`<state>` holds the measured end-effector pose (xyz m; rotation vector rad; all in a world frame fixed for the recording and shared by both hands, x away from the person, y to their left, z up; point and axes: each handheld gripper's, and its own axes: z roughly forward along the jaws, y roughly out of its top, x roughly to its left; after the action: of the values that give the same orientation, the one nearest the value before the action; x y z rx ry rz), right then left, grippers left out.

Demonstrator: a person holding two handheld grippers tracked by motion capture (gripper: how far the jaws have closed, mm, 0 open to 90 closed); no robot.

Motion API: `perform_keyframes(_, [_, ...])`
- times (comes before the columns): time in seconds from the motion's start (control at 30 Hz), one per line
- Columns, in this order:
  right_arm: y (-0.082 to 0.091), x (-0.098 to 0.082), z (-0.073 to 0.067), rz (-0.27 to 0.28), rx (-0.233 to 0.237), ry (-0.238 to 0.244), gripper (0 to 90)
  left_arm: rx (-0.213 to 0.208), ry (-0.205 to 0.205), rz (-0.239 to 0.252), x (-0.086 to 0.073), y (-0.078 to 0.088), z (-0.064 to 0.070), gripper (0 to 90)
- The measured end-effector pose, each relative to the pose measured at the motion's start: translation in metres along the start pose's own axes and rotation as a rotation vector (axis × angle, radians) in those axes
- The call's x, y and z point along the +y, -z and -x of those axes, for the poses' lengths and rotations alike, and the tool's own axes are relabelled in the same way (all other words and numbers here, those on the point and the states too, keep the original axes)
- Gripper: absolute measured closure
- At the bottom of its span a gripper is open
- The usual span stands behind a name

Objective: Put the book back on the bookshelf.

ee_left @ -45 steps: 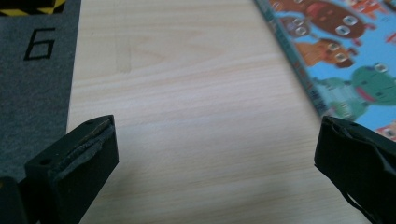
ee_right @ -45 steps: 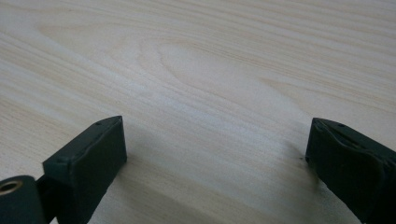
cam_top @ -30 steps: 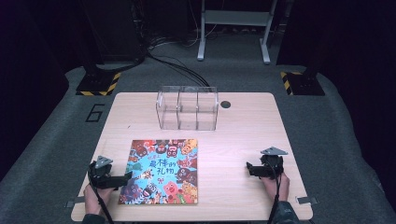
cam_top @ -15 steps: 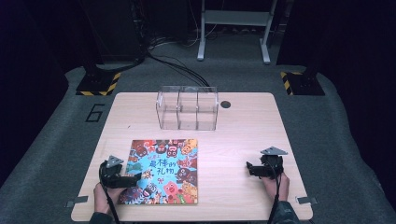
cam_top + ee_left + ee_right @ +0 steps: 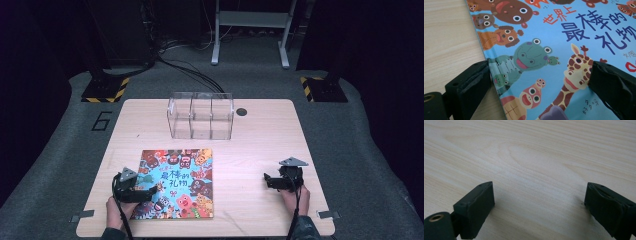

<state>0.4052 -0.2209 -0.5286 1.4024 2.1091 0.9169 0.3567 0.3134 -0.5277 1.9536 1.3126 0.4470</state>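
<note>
Here the picture book [image 5: 177, 183] lies flat and cover up on the near left part of the wooden bench [image 5: 260, 145]. The left gripper [image 5: 150, 192] sits low over the book's left edge, its jaws spread wide: one stands over bare wood beside the edge, the other over the cover, neither gripping it. The right gripper [image 5: 267, 180] rests well apart on bare wood near the right side, jaws released with nothing between them. A clear compartmented box [image 5: 201, 115] stands farther back.
</note>
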Motion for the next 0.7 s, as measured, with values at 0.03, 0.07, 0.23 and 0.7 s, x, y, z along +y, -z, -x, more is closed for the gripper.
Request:
perform_keyframes(0.03, [0.000, 0.000, 0.000, 0.000, 0.000, 0.001, 8.8, -0.002, -0.006, 0.000, 0.000, -0.001, 0.001, 3.8])
perform_keyframes(0.07, [0.000, 0.000, 0.000, 0.000, 0.000, 0.000, 8.9, 0.001, -0.007, 0.014, 0.000, -0.002, 0.003, 3.8])
perform_keyframes(0.23, [0.000, 0.000, 0.000, 0.000, -0.001, 0.000, 9.0, -0.013, -0.014, 0.022, 0.000, -0.005, 0.012, 3.7])
perform_keyframes(0.7, [0.000, 0.000, 0.000, 0.000, -0.002, 0.001, 9.3, -0.055, -0.053, 0.019, 0.009, -0.019, 0.035, 3.6])
